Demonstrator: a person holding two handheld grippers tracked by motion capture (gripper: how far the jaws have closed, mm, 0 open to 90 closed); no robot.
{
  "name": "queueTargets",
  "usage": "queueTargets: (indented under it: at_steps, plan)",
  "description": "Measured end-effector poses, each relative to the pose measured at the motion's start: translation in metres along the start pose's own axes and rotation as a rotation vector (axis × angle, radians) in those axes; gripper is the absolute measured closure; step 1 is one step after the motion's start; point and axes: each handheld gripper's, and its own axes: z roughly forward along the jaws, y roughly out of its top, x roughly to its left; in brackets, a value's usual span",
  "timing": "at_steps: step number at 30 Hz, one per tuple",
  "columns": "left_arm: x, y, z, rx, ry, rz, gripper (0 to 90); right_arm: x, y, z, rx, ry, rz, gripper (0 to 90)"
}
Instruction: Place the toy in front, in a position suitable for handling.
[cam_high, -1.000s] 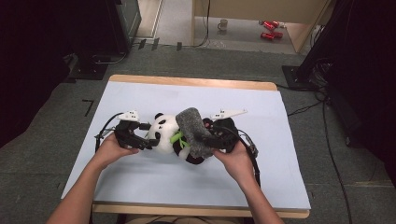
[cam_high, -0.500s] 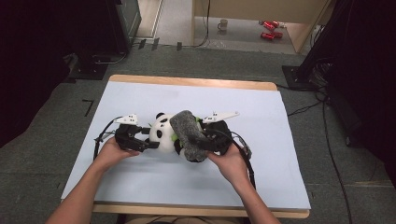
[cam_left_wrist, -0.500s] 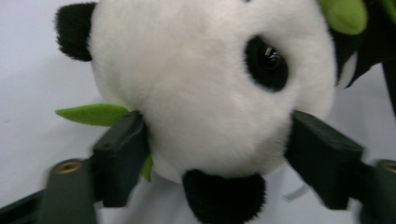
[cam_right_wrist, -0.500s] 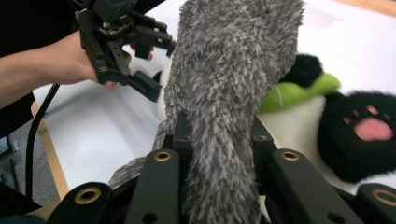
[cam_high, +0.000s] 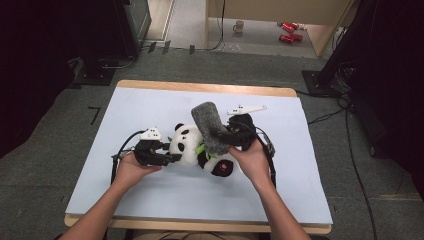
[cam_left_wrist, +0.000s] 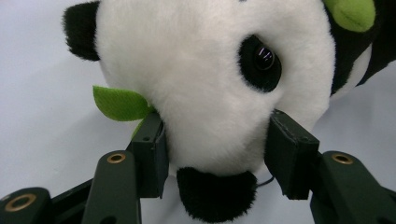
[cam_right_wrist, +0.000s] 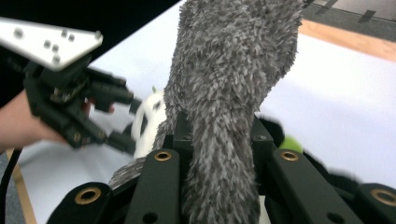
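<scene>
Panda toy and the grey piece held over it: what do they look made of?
Panda toy: soft plush, short white and black pile, glossy hard-looking eye, flat felt-like green leaves. Grey piece: shaggy, longer-pile fabric, probably synthetic fleece or faux fur; it bends limply where the right gripper pinches it.

Plush panda (cam_high: 186, 145) under fuzzy grey cloth (cam_high: 210, 127)

Panda toy (cam_left_wrist: 205, 93): soft plush, short white and black pile, glossy plastic eye, matt green felt leaves. Grey cloth (cam_right_wrist: 233, 93): shaggy, rough long-pile fabric. Left gripper (cam_left_wrist: 217, 149) jaws: matt black plastic, brass-looking pivot inserts. Table (cam_high: 150, 200): smooth matt pale-blue top, wood edge. Floor: grey carpet.
</scene>
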Motion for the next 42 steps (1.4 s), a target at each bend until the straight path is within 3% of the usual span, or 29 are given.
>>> queueTargets:
  at_steps: [4, 6, 11, 13, 14, 20, 25, 28, 36, 41, 42]
  plan:
    - [-0.006, -0.003, 0.0, -0.012, 0.0, -0.008, 45.4, 0.002, 0.016, 0.012, 0.003, 0.026, -0.023, 73.2]
    - [-0.005, -0.006, 0.0, -0.03, -0.007, -0.015, 44.8, 0.007, 0.029, 0.035, 0.018, 0.088, -0.025, 73.1]
    - [0.0, -0.012, 0.001, -0.062, -0.03, -0.025, 43.7, 0.02, 0.033, 0.075, 0.113, 0.141, -0.057, 73.2]
    - [0.003, -0.015, 0.001, -0.061, -0.039, -0.043, 43.3, 0.022, 0.028, 0.094, 0.178, 0.122, -0.08, 73.0]
    - [0.004, -0.016, 0.001, -0.064, -0.042, -0.045, 43.3, 0.021, 0.026, 0.096, 0.178, 0.117, -0.078, 72.9]
    - [0.003, -0.015, 0.002, -0.067, -0.028, -0.051, 44.3, 0.002, 0.02, 0.089, 0.165, 0.087, -0.047, 73.1]
    - [0.003, -0.014, 0.002, -0.058, -0.024, -0.045, 44.3, -0.013, 0.015, 0.076, 0.16, 0.019, -0.031, 73.6]
    - [0.003, -0.013, 0.002, -0.05, -0.027, -0.045, 44.3, -0.02, 0.013, 0.07, 0.183, -0.026, -0.051, 73.8]
    - [0.004, -0.01, 0.003, -0.061, -0.039, -0.055, 44.1, -0.027, 0.013, 0.058, 0.173, -0.099, -0.095, 73.4]
    - [0.004, -0.01, 0.003, -0.058, -0.037, -0.055, 43.9, -0.033, 0.015, 0.05, 0.15, -0.092, -0.057, 73.9]
    - [0.003, -0.01, 0.003, -0.053, -0.032, -0.055, 43.8, -0.037, 0.016, 0.044, 0.125, -0.079, -0.013, 74.4]
